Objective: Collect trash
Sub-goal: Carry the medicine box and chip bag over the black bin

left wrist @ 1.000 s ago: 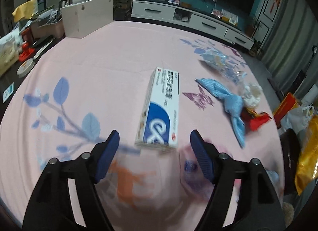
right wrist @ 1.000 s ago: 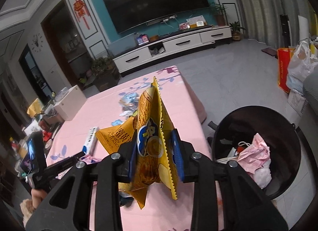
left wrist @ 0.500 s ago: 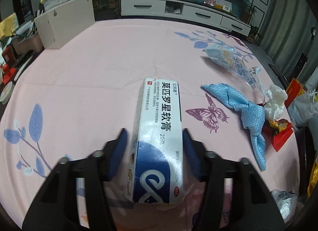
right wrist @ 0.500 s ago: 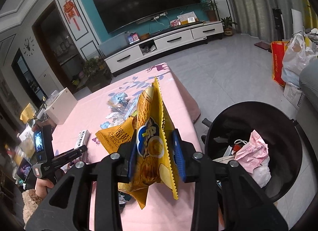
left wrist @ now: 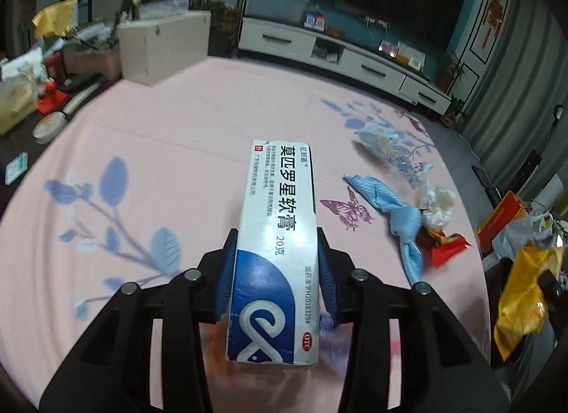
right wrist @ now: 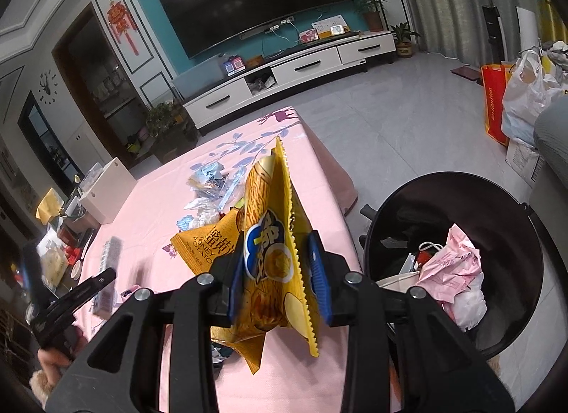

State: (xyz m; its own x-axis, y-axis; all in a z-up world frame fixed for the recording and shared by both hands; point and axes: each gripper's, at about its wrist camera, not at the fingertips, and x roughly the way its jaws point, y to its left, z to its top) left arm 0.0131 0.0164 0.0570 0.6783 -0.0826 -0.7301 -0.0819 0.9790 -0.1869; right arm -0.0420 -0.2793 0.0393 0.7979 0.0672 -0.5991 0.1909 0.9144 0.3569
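left gripper (left wrist: 275,271) closing on ointment box (left wrist: 278,235), tablecloth (left wrist: 170,150) open ahead

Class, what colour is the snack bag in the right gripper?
Yellow, with a blue-and-white logo; the snack bag shows best in the right wrist view.

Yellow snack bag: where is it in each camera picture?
Left wrist view: the yellow snack bag is at the far right edge, beyond the pink table.
Right wrist view: it is in the middle, pinched by the right gripper.
Shared landmark: the white TV cabinet.
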